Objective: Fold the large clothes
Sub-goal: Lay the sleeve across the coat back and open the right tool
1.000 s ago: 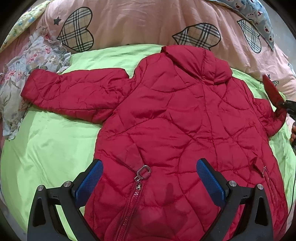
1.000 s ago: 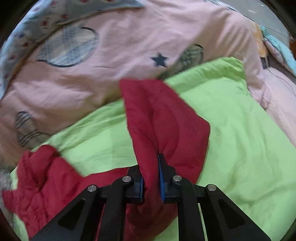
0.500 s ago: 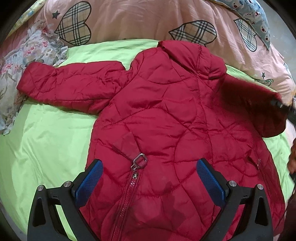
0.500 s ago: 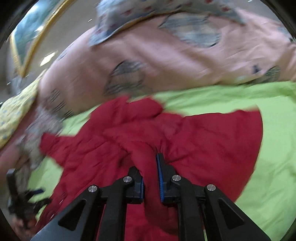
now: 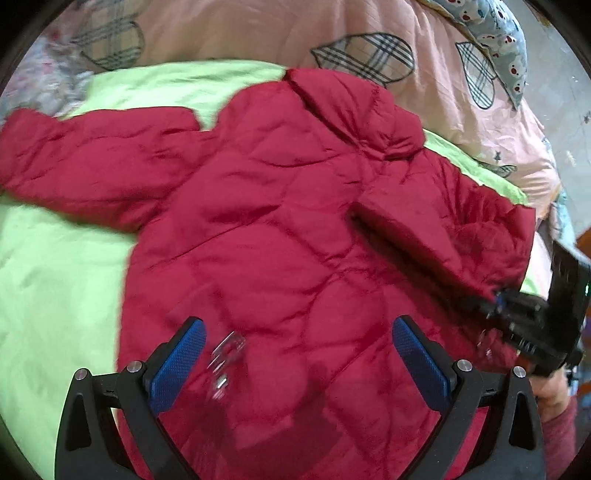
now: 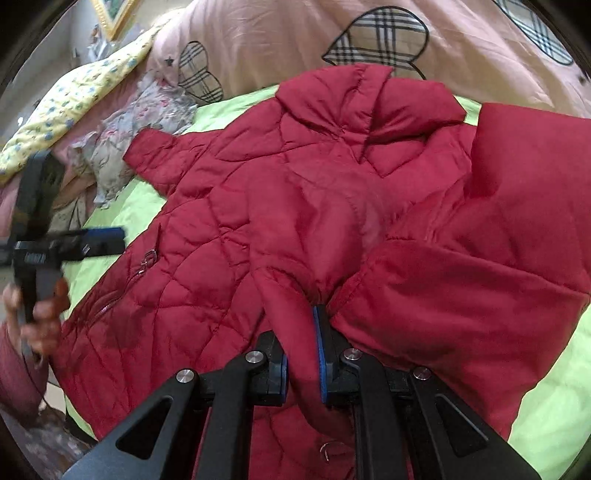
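A red quilted jacket (image 5: 280, 229) lies spread on a lime green sheet (image 5: 55, 280), collar toward the far side; it also shows in the right wrist view (image 6: 258, 206). Its left sleeve (image 5: 85, 170) lies stretched out flat. My right gripper (image 6: 301, 354) is shut on the cuff of the right sleeve (image 6: 461, 288), which is folded over the jacket body. In the left wrist view the right gripper (image 5: 498, 301) sits at the right edge. My left gripper (image 5: 295, 358) is open and empty, hovering over the jacket's lower front near the zipper pull (image 5: 225, 350).
A pink quilt with plaid hearts (image 5: 258, 33) is bunched behind the jacket. A floral garment (image 6: 147, 122) and a yellow patterned cloth (image 6: 74, 96) lie at the far left. My left gripper (image 6: 99, 240) shows at the left in the right wrist view.
My right gripper has swung the right sleeve from the outer side inward and down across the jacket body. My left gripper shifted slightly over the lower front, staying open.
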`<state>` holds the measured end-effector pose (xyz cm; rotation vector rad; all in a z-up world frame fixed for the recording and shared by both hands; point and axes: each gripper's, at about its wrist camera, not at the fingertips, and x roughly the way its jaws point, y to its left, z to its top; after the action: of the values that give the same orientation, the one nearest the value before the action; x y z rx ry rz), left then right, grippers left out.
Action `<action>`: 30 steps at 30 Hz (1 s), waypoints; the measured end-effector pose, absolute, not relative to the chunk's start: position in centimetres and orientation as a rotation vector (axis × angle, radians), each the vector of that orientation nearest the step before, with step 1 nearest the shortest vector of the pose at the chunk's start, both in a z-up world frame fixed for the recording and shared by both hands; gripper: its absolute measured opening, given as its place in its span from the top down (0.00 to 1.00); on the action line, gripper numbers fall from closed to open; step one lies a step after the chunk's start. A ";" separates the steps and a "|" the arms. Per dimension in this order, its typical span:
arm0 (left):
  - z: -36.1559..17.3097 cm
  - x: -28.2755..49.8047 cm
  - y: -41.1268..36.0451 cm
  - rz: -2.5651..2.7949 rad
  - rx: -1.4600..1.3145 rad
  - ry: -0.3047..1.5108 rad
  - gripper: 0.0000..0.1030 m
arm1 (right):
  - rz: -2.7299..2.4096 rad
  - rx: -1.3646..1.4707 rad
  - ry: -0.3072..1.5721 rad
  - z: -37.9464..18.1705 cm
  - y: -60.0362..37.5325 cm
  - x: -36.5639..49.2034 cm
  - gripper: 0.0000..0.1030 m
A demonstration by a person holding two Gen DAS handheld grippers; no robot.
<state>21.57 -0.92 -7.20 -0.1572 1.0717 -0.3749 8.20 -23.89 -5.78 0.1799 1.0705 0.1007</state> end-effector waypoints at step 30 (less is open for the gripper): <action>-10.4 27.9 -6.4 -0.479 -0.106 0.812 0.85 | 0.094 0.312 0.952 -3.8 -25.6 8.2 0.54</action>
<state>27.92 -6.38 -10.36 -0.1057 0.8122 -0.4790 8.18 -25.62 -3.80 0.3123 0.9522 0.0941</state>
